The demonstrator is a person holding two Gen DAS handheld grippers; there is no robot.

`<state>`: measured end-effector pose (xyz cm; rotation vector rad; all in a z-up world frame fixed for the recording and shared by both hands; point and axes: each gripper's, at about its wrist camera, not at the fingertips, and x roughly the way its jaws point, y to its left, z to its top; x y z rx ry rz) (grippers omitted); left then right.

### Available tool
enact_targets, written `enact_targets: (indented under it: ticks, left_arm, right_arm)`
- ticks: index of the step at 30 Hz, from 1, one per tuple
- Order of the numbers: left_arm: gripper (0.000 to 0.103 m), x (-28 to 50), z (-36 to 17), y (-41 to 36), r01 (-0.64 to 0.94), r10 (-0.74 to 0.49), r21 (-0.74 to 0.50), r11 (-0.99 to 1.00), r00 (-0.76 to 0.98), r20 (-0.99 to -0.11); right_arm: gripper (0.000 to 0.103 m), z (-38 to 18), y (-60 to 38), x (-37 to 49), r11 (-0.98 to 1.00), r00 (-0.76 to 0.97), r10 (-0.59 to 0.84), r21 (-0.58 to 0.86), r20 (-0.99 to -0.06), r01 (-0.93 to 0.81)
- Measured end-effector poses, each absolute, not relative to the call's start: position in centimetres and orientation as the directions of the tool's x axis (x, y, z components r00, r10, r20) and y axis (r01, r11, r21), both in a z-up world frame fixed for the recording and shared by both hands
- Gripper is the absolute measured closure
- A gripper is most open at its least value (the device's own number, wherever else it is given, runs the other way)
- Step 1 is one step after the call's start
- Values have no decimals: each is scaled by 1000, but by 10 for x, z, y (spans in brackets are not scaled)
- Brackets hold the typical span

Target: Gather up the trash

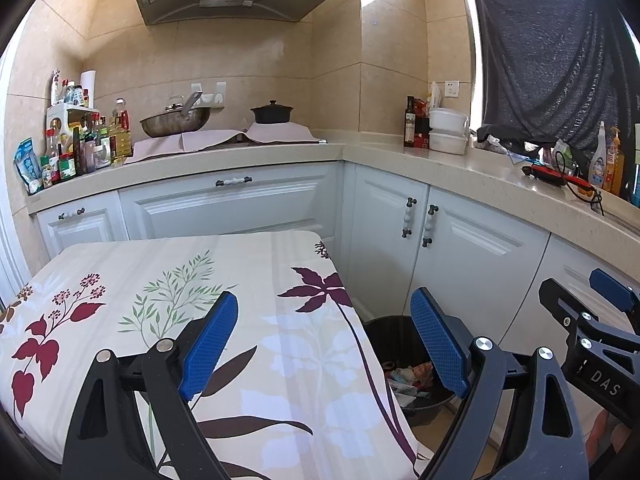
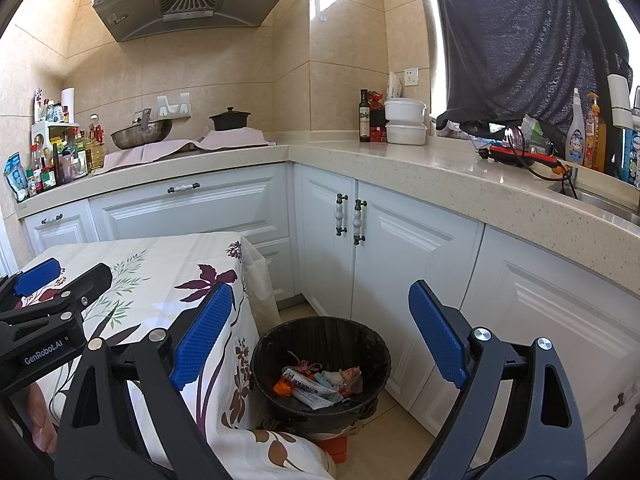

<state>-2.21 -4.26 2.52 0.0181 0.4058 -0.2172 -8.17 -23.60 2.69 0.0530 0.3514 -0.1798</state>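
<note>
Trash (image 2: pixel 320 384) in bin (image 2: pixel 376 344) on floor, right of table (image 2: pixel 160 280), cabinets (image 2: pixel 400 248) behind, counter (image 2: pixel 440 168) above

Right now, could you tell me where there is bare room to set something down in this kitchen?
The floral tablecloth table shows bare. The counter has a free stretch between the white containers and the red corded tool. It is crowded at the bottles left of the wok, and by the sink.
</note>
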Motion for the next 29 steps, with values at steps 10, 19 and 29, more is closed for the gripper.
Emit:
enact_targets:
  ticks: [10,19,29]
  left_arm:
    - [14,-22,26,-47,220,-206,-8,975,899,-386]
    - [12,-16,21,-45,225,-223,-46,973,878,-423]
    - [12,-1,9,-32,158,-154,-31,987,866,-477]
  right_arm:
    - [15,27,-234,-80,984,922,-161,18,-351,179]
    - [15,27,-233,-78,984,922,-159,17,-354,177]
    - [14,23,-226,-66,989,918,-134,15,-374,150]
